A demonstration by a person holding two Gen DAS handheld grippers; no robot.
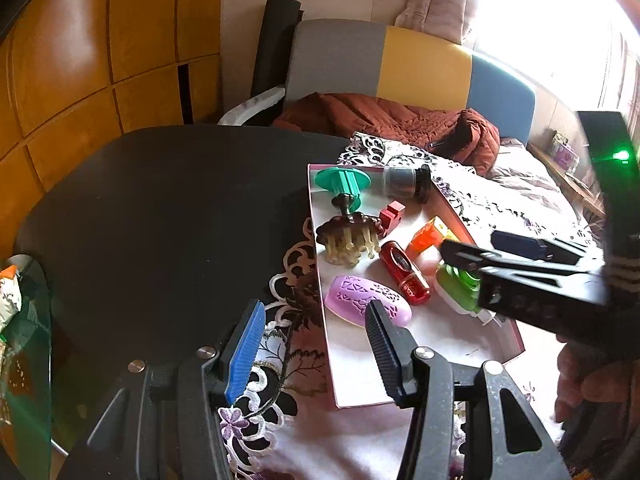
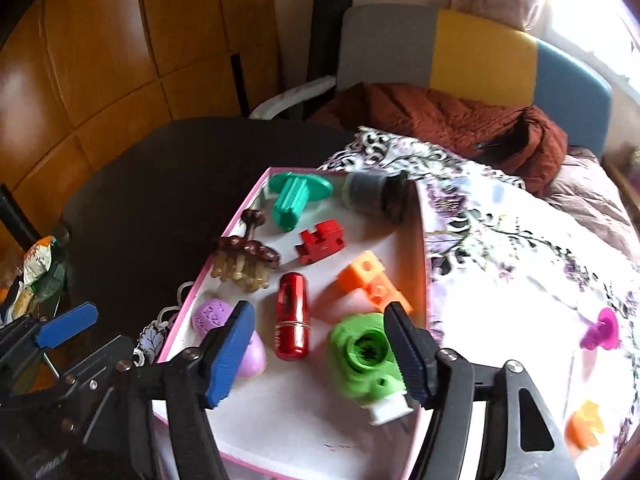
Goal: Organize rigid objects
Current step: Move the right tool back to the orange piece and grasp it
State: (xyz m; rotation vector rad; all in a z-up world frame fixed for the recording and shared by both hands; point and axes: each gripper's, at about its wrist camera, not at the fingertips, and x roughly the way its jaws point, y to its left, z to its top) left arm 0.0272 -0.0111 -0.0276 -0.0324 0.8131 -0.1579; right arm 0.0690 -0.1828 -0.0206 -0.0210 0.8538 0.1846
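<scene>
A shallow pink-rimmed white box (image 2: 280,432) lies on a flowered cloth. In it are a teal plug (image 2: 294,196), a dark jar (image 2: 376,192), a brown scalp massager (image 2: 244,258), a red block (image 2: 320,240), an orange block (image 2: 370,280), a red tube (image 2: 292,316), a purple egg-shaped case (image 2: 218,320) and a green and white part (image 2: 364,356). My right gripper (image 2: 320,356) is open and empty over the box's near half, beside the green part. My left gripper (image 1: 312,348) is open and empty over the box's left rim, near the purple case (image 1: 360,304).
A magenta piece (image 2: 600,330) and an orange piece (image 2: 586,424) lie on the cloth to the right of the box. A dark round table (image 1: 160,208) spreads to the left. A chair with a rust blanket (image 1: 400,120) stands behind. A glass shelf with packets (image 1: 16,320) is far left.
</scene>
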